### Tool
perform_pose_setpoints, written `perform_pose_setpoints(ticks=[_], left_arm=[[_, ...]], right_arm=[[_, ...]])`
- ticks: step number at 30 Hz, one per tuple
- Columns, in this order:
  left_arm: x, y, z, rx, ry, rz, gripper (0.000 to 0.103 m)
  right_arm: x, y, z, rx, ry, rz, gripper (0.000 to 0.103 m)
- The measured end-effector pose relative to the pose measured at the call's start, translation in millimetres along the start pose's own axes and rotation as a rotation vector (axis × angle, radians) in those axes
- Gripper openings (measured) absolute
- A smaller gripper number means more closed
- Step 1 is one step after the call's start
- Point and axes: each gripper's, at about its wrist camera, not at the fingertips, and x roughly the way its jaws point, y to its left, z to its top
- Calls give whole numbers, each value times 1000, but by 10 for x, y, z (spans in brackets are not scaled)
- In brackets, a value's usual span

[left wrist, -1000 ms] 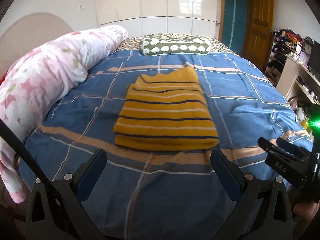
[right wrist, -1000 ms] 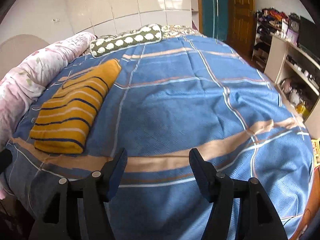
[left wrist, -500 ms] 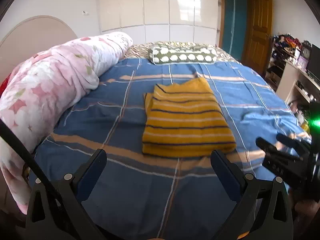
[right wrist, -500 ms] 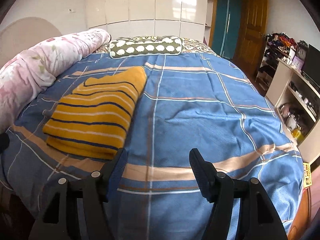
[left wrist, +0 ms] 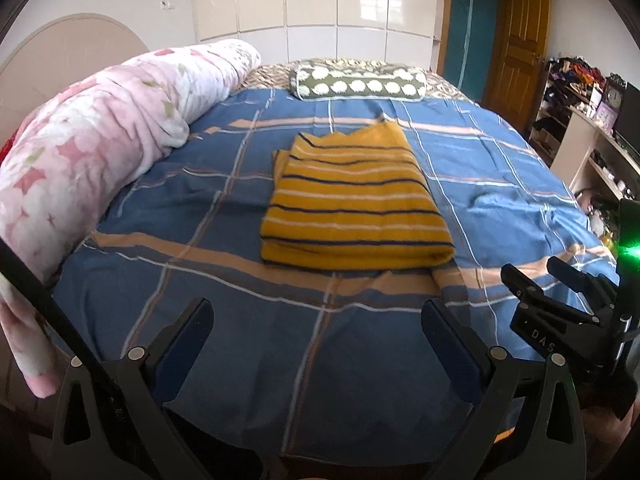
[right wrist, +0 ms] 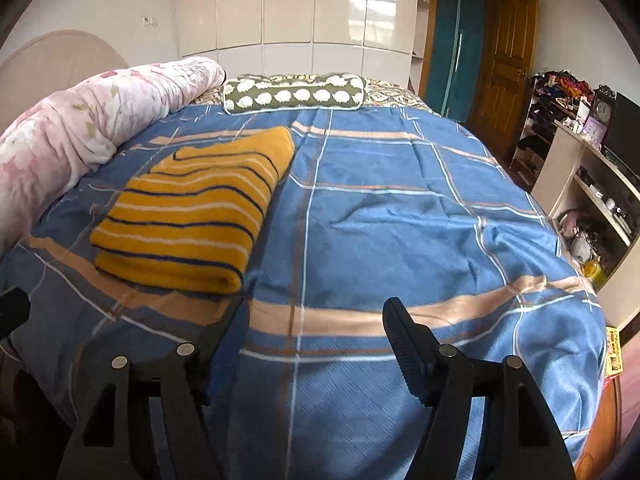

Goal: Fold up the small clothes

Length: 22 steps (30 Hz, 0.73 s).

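Note:
A mustard-yellow garment with dark and white stripes lies folded into a neat rectangle on the blue plaid bed sheet. It also shows in the right wrist view, left of centre. My left gripper is open and empty, held near the bed's front edge, short of the garment. My right gripper is open and empty, to the right of the garment; it also shows in the left wrist view at the right edge.
A rolled pink floral quilt lies along the bed's left side. A green patterned bolster lies at the far end. White shelves with clutter stand right of the bed, with a wooden door behind.
Both grippers have pulled back and risen from the bed, so the folded garment looks farther away. The garment itself has not moved. Both grippers stay open.

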Motion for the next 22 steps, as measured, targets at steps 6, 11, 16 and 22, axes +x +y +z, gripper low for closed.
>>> perform_pose_setpoints(ticks=[6, 11, 16, 22], left_arm=[[124, -141, -32, 18, 52, 7, 103], [187, -200, -58, 23, 76, 13, 103], [190, -205, -72, 29, 78, 8, 103], [198, -136, -88, 12, 83, 11, 103]], right_arm=[[39, -71, -85, -9, 9, -8, 74], [95, -157, -112, 9, 30, -13, 74], [95, -158, -117, 2, 32, -18, 74], [117, -84, -124, -20, 41, -12, 74]])
